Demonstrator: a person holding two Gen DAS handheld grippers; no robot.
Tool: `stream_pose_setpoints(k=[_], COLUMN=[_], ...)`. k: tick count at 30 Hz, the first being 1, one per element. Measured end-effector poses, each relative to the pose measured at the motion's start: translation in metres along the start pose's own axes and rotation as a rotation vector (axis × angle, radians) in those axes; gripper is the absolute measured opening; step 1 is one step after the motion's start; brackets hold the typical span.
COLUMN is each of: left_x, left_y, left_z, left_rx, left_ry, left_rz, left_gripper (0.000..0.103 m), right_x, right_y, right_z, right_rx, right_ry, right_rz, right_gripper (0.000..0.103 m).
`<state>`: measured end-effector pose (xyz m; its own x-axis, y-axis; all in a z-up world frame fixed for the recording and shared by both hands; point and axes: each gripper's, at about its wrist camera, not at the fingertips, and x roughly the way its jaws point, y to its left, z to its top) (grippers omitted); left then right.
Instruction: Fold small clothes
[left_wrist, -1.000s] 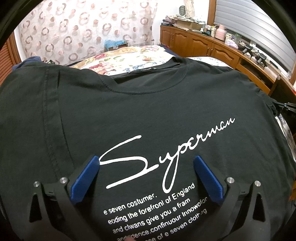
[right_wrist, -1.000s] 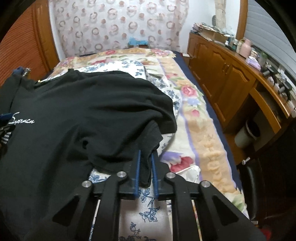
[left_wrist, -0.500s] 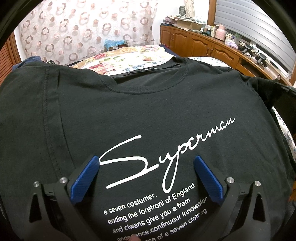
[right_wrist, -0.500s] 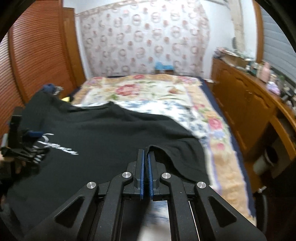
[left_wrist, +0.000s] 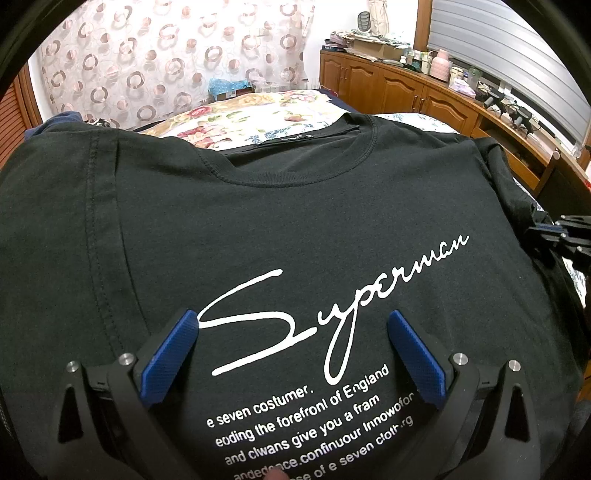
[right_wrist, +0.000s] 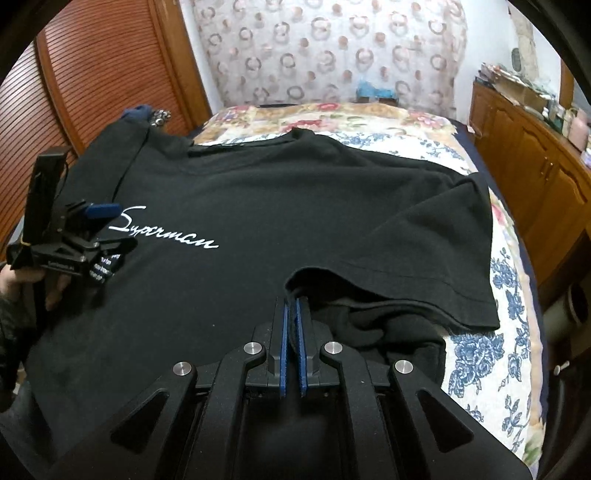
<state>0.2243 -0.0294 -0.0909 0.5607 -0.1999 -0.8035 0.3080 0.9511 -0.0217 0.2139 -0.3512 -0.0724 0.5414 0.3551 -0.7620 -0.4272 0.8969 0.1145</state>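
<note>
A black T-shirt (left_wrist: 258, 229) with white "Superman" script lies face up on the bed, collar at the far end. My left gripper (left_wrist: 291, 332) is open, its blue pads either side of the print, low over the chest. It also shows in the right wrist view (right_wrist: 96, 218) at the left. My right gripper (right_wrist: 291, 314) is shut on the shirt's right side edge by the sleeve (right_wrist: 424, 266), which drapes to the right. The right gripper shows in the left wrist view (left_wrist: 546, 236) at the right edge.
The floral bedspread (right_wrist: 491, 332) shows around the shirt. Wooden cabinets (left_wrist: 406, 96) with clutter on top run along the right. A slatted wooden door (right_wrist: 92, 74) stands at the left. A patterned curtain (right_wrist: 332, 48) hangs behind the bed.
My right gripper has carried the pinched sleeve edge up and leftward over the shirt's body, then lower again. The left gripper has stayed open over the print.
</note>
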Motion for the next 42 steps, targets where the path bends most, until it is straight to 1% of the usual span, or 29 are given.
stream_pose_setpoints(k=[1,3,4,7,8,10,13,16,19,21,22,24,25,26,27,30,34,36,40,42], left_x=[0.000,0.000,-0.001,-0.002,-0.006,-0.010,-0.019,-0.029,-0.036,-0.039,-0.040,-0.042,-0.043,-0.045,-0.047,-0.052,-0.061,-0.064,-0.068,-0.070], left_y=[0.000,0.000,0.001,0.002,0.002,0.004,0.005,0.005,0.006,0.006,0.006,0.008,0.009,0.012,0.014,0.019,0.026,0.031,0.035,0.037], left_z=[0.000,0.000,0.000,0.000,0.000,-0.001,0.001,0.003,0.003,0.002,0.002,0.001,-0.001,-0.001,-0.002,-0.004,-0.006,-0.007,-0.010,-0.012], left_rx=[0.000,0.001,-0.001,-0.007,-0.015,-0.022,-0.039,-0.051,-0.059,-0.064,-0.066,-0.075,-0.080,-0.085,-0.091,-0.104,-0.124,-0.135,-0.149,-0.152], left_ry=[0.000,-0.001,-0.001,-0.007,-0.024,-0.040,-0.066,-0.092,-0.113,-0.120,-0.123,-0.128,-0.130,-0.133,-0.137,-0.147,-0.163,-0.170,-0.174,-0.176], left_rz=[0.000,0.000,0.002,0.010,0.021,0.022,0.019,0.013,0.013,0.017,0.019,0.023,0.023,0.024,0.027,0.038,0.051,0.059,0.069,0.075], left_gripper=[0.103,0.103,0.103,0.103,0.103,0.103,0.103,0.103,0.103,0.103,0.103,0.103,0.103,0.103,0.103,0.103,0.103,0.103,0.103,0.103], right_x=[-0.002,-0.008,-0.015,-0.033,-0.040,-0.048,-0.048,-0.034,-0.017,-0.012,-0.013,-0.014,-0.014,-0.013,-0.012,-0.015,-0.019,-0.017,-0.005,0.001], right_y=[0.000,-0.002,-0.006,-0.015,-0.022,-0.036,-0.059,-0.078,-0.089,-0.091,-0.089,-0.090,-0.090,-0.087,-0.086,-0.075,-0.054,-0.040,-0.007,0.006], right_z=[0.001,0.005,0.008,0.016,0.019,0.023,0.022,0.014,0.005,-0.001,-0.002,-0.003,-0.002,0.001,0.003,0.018,0.049,0.066,0.102,0.111], right_rx=[0.001,0.001,0.003,0.013,0.017,0.032,0.055,0.092,0.114,0.117,0.109,0.101,0.095,0.083,0.070,0.042,-0.013,-0.050,-0.134,-0.167], right_ry=[-0.004,-0.017,-0.035,-0.087,-0.106,-0.119,-0.106,-0.048,0.012,0.029,0.015,0.012,0.013,0.017,0.019,-0.018,-0.075,-0.096,-0.118,-0.122], right_rz=[-0.009,-0.018,-0.027,-0.054,-0.070,-0.101,-0.162,-0.196,-0.205,-0.217,-0.224,-0.211,-0.192,-0.176,-0.169,-0.141,-0.084,-0.060,0.017,0.031], right_gripper=[0.006,0.020,0.031,0.043,0.044,0.044,0.044,0.044,0.044,0.041,0.039,0.024,0.010,0.004,0.004,0.003,0.003,0.003,0.003,0.003])
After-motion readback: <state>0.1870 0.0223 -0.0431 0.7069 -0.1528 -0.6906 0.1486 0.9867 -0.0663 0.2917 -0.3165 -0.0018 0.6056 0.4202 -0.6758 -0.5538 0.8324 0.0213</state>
